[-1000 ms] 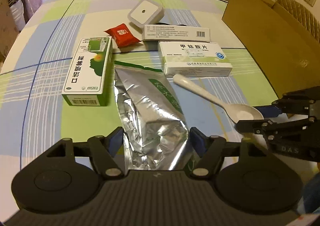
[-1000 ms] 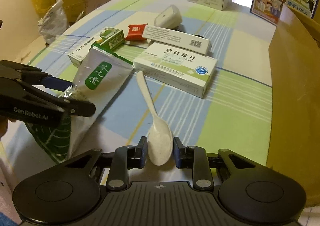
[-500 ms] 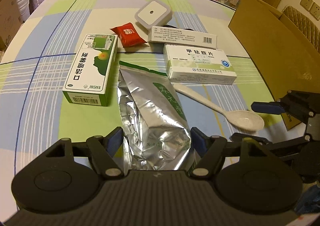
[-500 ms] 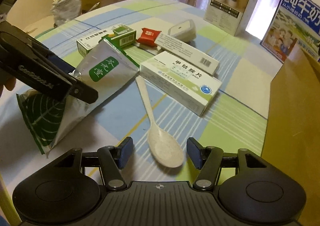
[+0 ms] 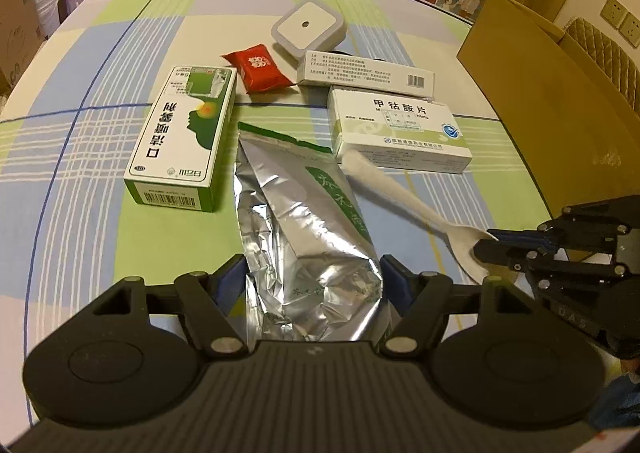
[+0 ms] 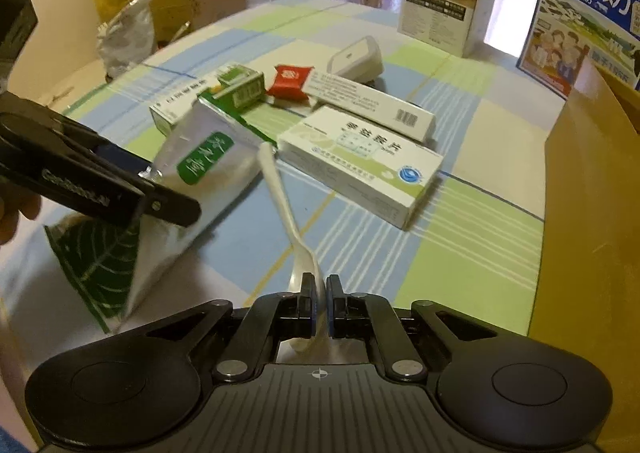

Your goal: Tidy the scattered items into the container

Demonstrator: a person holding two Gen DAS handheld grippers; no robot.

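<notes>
A silver and green foil pouch [image 5: 304,229] stands tilted between the pads of my left gripper [image 5: 314,273], which is shut on its lower end. The right wrist view shows the same pouch [image 6: 208,173] raised off the cloth at that end. A white plastic spoon [image 6: 280,193] has its bowl pinched between the jaws of my right gripper [image 6: 319,285], and its handle points away toward the medicine boxes. Seen from the left wrist, the spoon [image 5: 400,193] is turned on edge in the right gripper [image 5: 492,245]. The brown cardboard box [image 5: 552,113] stands at the right.
On the checked tablecloth lie a green and white box [image 5: 180,141], a red sachet [image 5: 260,67], a white square device [image 5: 308,27], a long white box [image 5: 366,73] and a white medicine box [image 5: 400,125]. Two printed cartons stand at the far edge.
My right gripper's jaws spread wide around the spoon's bowl, then shut on it; the spoon has rolled onto its edge. The left gripper keeps its hold on the pouch.
</notes>
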